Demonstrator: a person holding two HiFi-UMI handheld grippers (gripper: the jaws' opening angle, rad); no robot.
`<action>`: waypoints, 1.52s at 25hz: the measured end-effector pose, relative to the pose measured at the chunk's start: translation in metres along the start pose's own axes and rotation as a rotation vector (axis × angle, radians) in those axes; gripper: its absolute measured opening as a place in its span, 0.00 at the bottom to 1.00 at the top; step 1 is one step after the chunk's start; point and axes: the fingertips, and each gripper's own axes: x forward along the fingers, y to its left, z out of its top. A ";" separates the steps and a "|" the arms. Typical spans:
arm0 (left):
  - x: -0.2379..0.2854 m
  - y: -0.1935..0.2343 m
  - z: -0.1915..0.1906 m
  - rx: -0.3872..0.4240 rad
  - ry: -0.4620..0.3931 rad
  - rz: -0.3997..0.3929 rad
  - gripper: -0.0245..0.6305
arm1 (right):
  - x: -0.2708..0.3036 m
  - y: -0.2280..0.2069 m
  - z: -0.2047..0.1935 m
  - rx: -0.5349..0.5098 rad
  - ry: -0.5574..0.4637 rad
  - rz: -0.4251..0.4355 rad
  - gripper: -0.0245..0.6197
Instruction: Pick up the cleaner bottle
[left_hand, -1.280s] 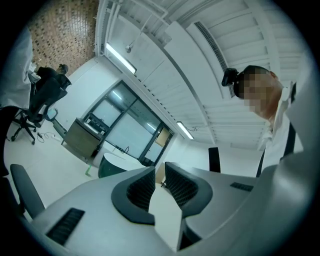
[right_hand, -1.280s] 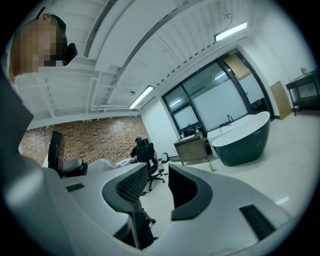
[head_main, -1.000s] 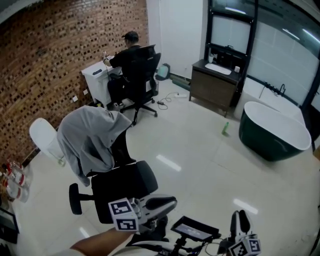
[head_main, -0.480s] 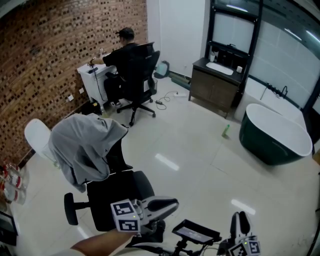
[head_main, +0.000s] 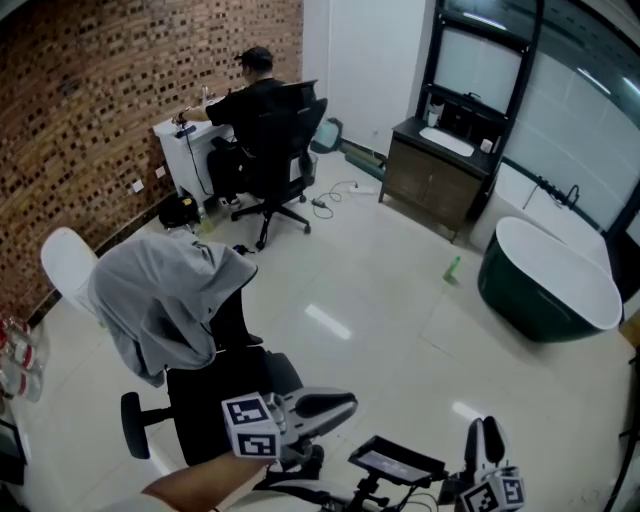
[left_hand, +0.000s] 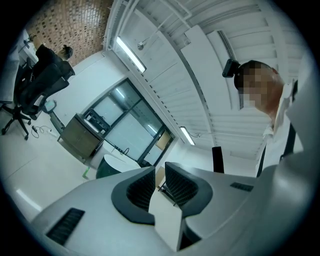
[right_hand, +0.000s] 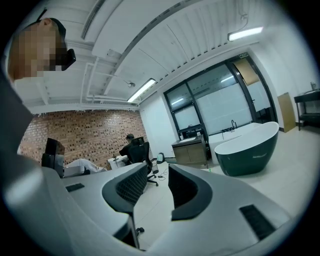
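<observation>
The cleaner bottle (head_main: 452, 268) is a small green bottle standing on the pale floor far ahead, just left of the dark green bathtub (head_main: 550, 300). It shows as a tiny green spot (left_hand: 86, 172) in the left gripper view. My left gripper (head_main: 340, 405) is at the bottom of the head view, held by a bare forearm, its jaws shut with nothing between them. My right gripper (head_main: 484, 432) is at the bottom right, its fingertips together and empty. Both are far from the bottle.
An office chair draped with a grey garment (head_main: 165, 300) stands close on the left, beside a white seat (head_main: 68, 262). A person sits in a black chair (head_main: 275, 140) at a white desk by the brick wall. A dark vanity cabinet (head_main: 435, 180) stands at the back.
The whole view has moved forward: the draped chair has slid down and left, and the bathtub sits a little lower. Both grippers keep their places at the bottom edge, jaws unchanged.
</observation>
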 end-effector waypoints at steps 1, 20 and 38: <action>0.000 0.004 0.002 -0.002 -0.001 0.001 0.11 | 0.005 0.002 0.002 -0.002 0.000 0.004 0.24; 0.034 0.037 -0.003 -0.012 -0.007 0.071 0.11 | 0.053 -0.034 -0.001 0.013 0.035 0.075 0.24; 0.152 0.024 -0.013 0.065 -0.046 0.166 0.11 | 0.082 -0.145 0.052 -0.007 0.038 0.199 0.24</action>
